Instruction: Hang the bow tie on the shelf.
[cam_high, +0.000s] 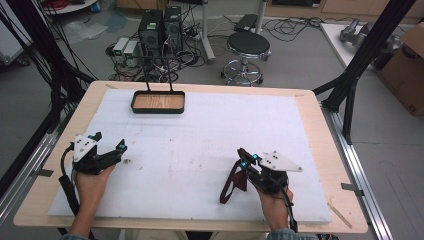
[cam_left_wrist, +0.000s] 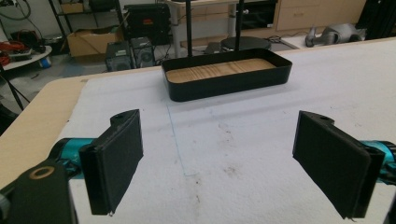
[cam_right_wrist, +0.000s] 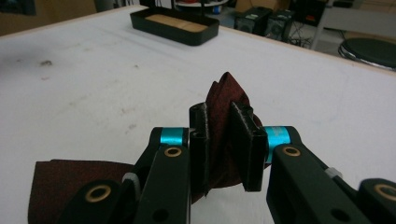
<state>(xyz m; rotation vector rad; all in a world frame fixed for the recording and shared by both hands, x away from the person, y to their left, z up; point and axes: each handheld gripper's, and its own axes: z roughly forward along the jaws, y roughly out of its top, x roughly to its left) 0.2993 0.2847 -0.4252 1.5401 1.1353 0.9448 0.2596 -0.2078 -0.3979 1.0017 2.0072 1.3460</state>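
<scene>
My right gripper (cam_right_wrist: 225, 140) pinches the dark red cloth (cam_right_wrist: 224, 100), well short of the black tray (cam_high: 158, 102). The cloth's tail hangs, perhaps touching the white mat (cam_high: 200, 140). My left gripper (cam_left_wrist: 219, 154) gapes empty.

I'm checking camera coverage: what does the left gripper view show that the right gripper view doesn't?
Left gripper view: the left hand-held gripper, its jaws wide apart with nothing between them. Right gripper view: the right hand-held gripper shut on a dark red cloth, part of it hanging at lower left. Both: the black tray with a wooden bottom on the white mat.
</scene>
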